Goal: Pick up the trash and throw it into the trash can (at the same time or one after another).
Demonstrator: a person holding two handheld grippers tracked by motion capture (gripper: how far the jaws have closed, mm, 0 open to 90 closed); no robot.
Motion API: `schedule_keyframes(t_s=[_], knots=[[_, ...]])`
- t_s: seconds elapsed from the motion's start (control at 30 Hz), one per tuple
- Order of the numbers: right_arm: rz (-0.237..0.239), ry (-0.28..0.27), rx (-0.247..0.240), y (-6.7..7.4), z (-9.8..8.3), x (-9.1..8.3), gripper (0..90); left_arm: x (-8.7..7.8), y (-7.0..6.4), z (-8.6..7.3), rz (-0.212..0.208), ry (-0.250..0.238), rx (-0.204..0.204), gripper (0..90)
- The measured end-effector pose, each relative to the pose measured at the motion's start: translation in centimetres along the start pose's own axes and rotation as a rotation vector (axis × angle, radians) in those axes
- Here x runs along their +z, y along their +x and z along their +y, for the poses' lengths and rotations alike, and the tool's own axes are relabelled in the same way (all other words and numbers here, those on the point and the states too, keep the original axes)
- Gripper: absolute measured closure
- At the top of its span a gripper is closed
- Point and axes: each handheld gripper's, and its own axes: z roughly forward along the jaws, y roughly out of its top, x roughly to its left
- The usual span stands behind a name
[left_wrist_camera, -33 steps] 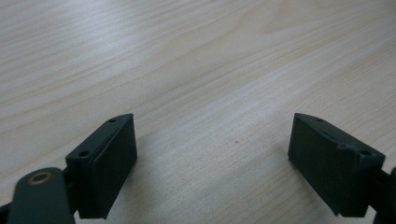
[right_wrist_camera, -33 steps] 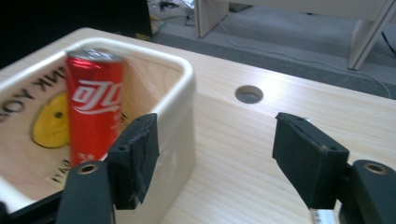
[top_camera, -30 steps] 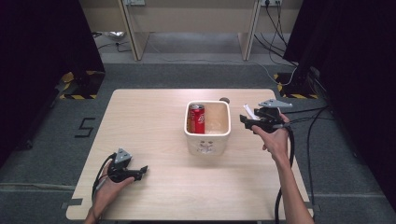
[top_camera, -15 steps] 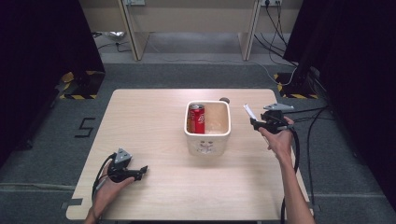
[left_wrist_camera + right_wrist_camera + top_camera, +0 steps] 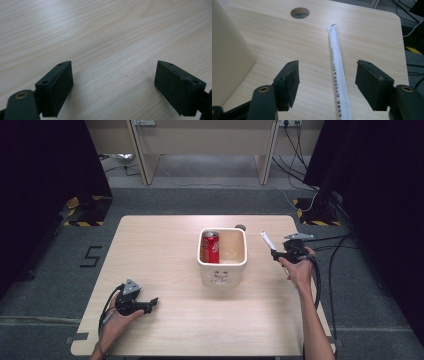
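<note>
Straw [image 5: 265,240] lies on table [image 5: 165,250] right of bin [image 5: 223,264], right gripper [image 5: 276,253] low beside it. Left gripper [image 5: 113,82]: jaws wide, idle. Right gripper [image 5: 327,86] has just reopened, straddling straw [image 5: 335,75] (lined up to pinch, not touching).

My left hand-held gripper [image 5: 151,302] sits low at the near left of the table [image 5: 165,265], my hand [image 5: 117,320] curled under it, its jaws spread wide with bare wood between them. My right forearm reaches up the right side, hand [image 5: 299,270] wrapped round my right hand-held gripper [image 5: 327,82], whose jaws have just been opening and stand apart, touching nothing.
</note>
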Motion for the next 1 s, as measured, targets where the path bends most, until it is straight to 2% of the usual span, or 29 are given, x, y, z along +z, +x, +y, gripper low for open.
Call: schedule_keyframes(t_s=[0.23, 0.37, 0.5, 0.9, 1.0], knots=[[-0.007, 0.028, 0.025, -0.5, -0.4, 1.1, 29.3, 0.0, 0.0, 0.0, 0.001, -0.001, -0.001, 14.6], [-0.020, 0.034, 0.053, -0.6, -0.7, 1.5, 17.9, 0.0, 0.0, 0.0, 0.000, 0.000, 0.000, 14.6], [-0.026, 0.038, 0.056, -0.8, -0.7, 1.9, 16.6, 0.0, 0.0, 0.0, 0.000, -0.001, -0.001, 14.6], [-0.032, 0.089, 0.047, -1.2, -1.5, 3.1, 40.5, 0.0, 0.0, 0.0, 0.000, 0.000, 0.000, 14.6], [-0.029, 0.108, 0.029, -1.2, -1.7, 3.5, 44.9, 0.0, 0.0, 0.0, 0.000, 0.000, 0.000, 14.6]])
